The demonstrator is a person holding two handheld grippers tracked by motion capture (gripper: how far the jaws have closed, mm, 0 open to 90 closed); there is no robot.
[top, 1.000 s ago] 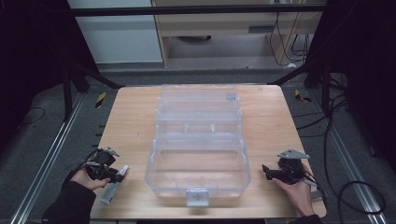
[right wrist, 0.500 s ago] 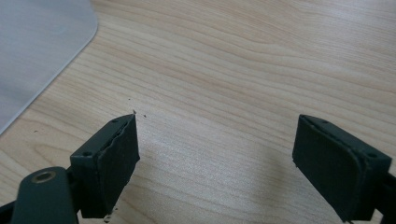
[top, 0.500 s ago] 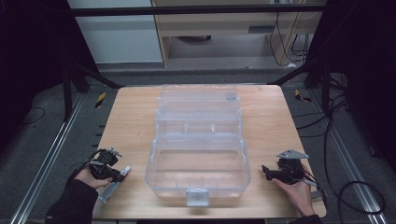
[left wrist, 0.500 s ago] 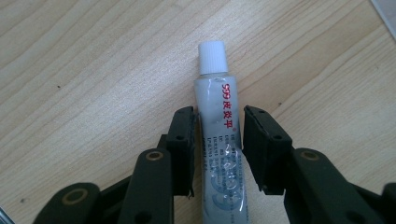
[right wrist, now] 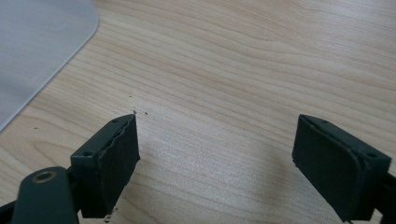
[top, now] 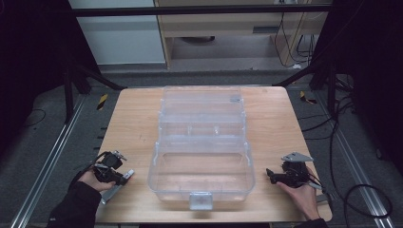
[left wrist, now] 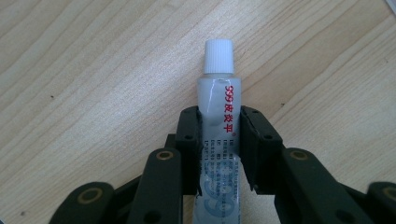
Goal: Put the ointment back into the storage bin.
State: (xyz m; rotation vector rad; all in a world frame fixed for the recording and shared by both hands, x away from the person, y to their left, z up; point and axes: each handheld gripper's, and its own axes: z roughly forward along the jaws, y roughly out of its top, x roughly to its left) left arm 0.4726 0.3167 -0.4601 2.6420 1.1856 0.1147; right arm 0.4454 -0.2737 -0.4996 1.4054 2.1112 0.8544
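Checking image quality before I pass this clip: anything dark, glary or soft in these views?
High view: surroundings nearly black, clear box low-contrast. Left gripper view: sharp, the tube print readable. Right gripper view: right gripper pads soft, bright patch on the table.

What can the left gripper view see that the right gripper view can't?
The left gripper view has a small white-capped tube clamped between the left gripper and its black jaws. The right gripper view has the right gripper with its jaws wide apart and nothing between them, plus a corner of the clear plastic box. Both have the wooden table.
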